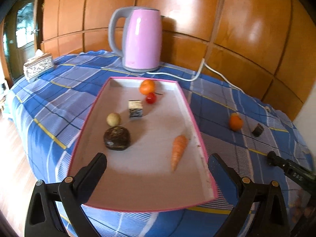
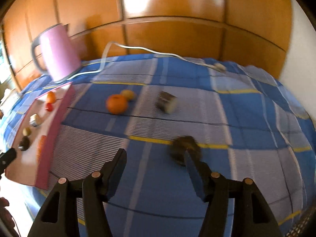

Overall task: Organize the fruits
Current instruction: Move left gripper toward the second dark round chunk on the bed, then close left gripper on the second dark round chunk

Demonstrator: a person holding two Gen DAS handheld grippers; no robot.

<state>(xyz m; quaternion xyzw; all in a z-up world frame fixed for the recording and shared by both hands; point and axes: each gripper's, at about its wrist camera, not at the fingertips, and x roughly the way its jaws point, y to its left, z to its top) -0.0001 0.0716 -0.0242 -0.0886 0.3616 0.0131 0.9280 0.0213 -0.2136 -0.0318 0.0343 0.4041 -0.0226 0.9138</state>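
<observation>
Left gripper (image 1: 156, 165) hangs with jaws spread wide and empty over the near end of the pink-rimmed tray (image 1: 194, 122), which holds a carrot (image 1: 178, 149) at lower centre and an orange (image 1: 147, 86) at upper centre. In the right wrist view, the right gripper (image 2: 155, 158) is likewise spread and empty above the checked cloth (image 2: 246, 118); a loose orange (image 2: 116, 104) lies centre-left and a blurred brown fruit (image 2: 182, 148) lies against its right fingertip.

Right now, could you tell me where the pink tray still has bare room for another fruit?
The pink tray is bare along its right side, between the red cherry and the carrot, and across the near end in front of the carrot. The left side is crowded: pale ball, dark lump, small cube.
</observation>
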